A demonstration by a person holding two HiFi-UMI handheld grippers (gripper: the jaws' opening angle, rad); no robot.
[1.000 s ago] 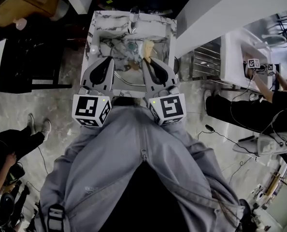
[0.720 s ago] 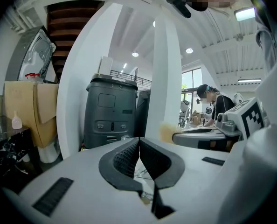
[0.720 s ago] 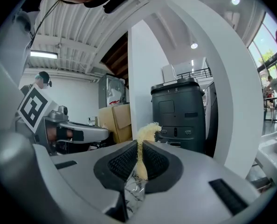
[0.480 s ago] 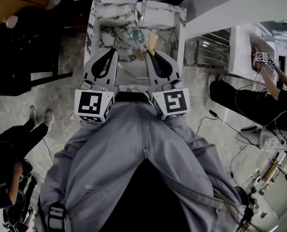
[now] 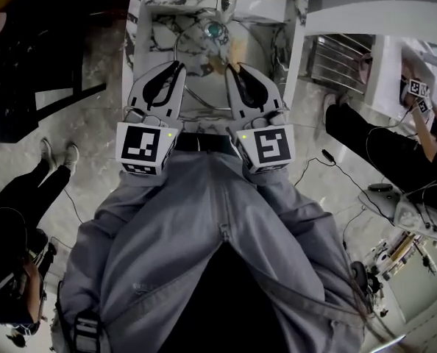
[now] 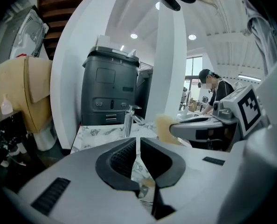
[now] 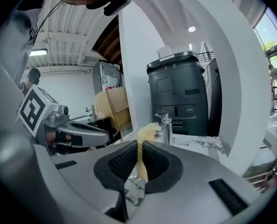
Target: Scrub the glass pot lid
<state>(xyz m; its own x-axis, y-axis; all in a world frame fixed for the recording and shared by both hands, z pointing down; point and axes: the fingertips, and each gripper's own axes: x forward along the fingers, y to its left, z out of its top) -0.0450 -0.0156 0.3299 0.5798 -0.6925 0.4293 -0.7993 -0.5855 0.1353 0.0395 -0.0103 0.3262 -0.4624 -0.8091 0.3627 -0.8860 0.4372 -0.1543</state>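
Head view: glass pot lid (image 5: pixel 202 68) sits in the marble sink (image 5: pixel 139 46), just beyond left gripper (image 5: pixel 179 65) & right gripper (image 5: pixel 230 68); prob. rigid, breakable, slick when wet, so steady it by rim or knob. Left gripper view: jaws closed, nothing betw. them. Right gripper view: jaws pinch a soft yellow sponge (image 7: pixel 146 133).

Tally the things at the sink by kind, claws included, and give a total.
Claws: 2 (left claw, right claw)
Sponge: 1, pinched in the right claw
Glass pot lid: 1
Faucet: 1
Marble sink: 1
Total: 6
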